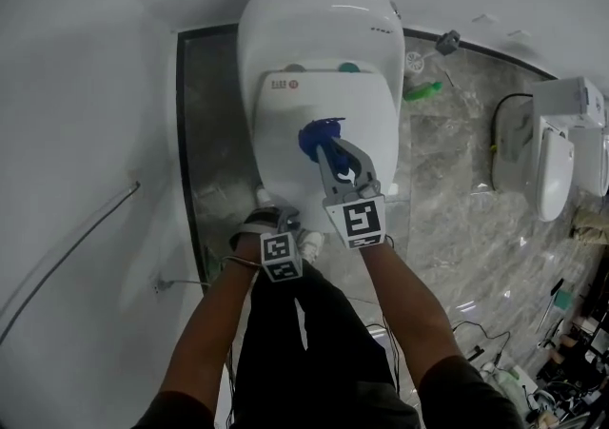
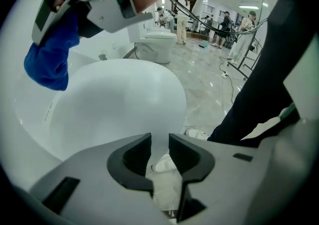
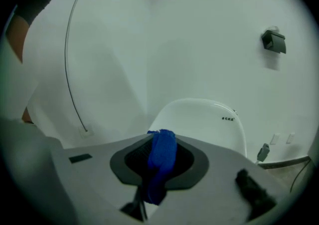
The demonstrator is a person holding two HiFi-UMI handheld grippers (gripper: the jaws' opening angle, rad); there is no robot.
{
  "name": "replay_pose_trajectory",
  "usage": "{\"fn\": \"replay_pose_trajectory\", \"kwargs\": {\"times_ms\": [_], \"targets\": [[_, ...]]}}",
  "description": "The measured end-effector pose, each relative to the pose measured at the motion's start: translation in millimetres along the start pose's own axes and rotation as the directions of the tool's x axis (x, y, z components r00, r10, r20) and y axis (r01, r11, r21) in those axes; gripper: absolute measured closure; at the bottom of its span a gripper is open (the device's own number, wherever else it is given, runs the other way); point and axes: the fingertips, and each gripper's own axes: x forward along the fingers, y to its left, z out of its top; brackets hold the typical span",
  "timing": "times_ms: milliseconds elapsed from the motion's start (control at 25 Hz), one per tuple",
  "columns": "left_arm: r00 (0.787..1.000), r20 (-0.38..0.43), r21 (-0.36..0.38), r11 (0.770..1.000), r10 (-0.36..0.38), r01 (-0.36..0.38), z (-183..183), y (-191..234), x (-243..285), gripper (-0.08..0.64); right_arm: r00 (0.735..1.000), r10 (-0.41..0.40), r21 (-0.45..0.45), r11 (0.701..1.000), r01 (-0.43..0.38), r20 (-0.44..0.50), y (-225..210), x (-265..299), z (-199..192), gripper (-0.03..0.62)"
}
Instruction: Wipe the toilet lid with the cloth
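Head view shows the right gripper (image 1: 333,153) clamped on the blue cloth (image 1: 312,135), held over the middle of the closed white toilet lid (image 1: 285,161). The left gripper (image 1: 283,222) hangs at the lid's front edge, jaws narrowly apart, empty.
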Motion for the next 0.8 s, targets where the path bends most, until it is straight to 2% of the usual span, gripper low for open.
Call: {"fn": "replay_pose_trajectory", "kwargs": {"times_ms": [200,400,600,800], "targets": [[1.000,0.022,-0.073,0.997,-0.012,0.013,2,6,-2,0.495,0.998,0.060,-0.064,0.996,-0.062,-0.020,8,55,15,0.534],[0.999,0.041,-0.087,0.996,-0.004,0.007,2,7,-1,0.498,0.994,0.095,-0.131,0.986,-0.102,-0.058,7,110,22,0.534],[0.999,0.047,-0.108,0.994,-0.014,0.019,1,7,0,0.498,0.979,0.112,-0.160,0.977,-0.140,-0.171,8,142,-8,0.532],[0.999,0.046,-0.105,0.994,-0.029,0.033,-1,7,2,0.499,0.947,0.124,-0.161,0.971,-0.178,-0.295,6,134,-47,0.519]]}}
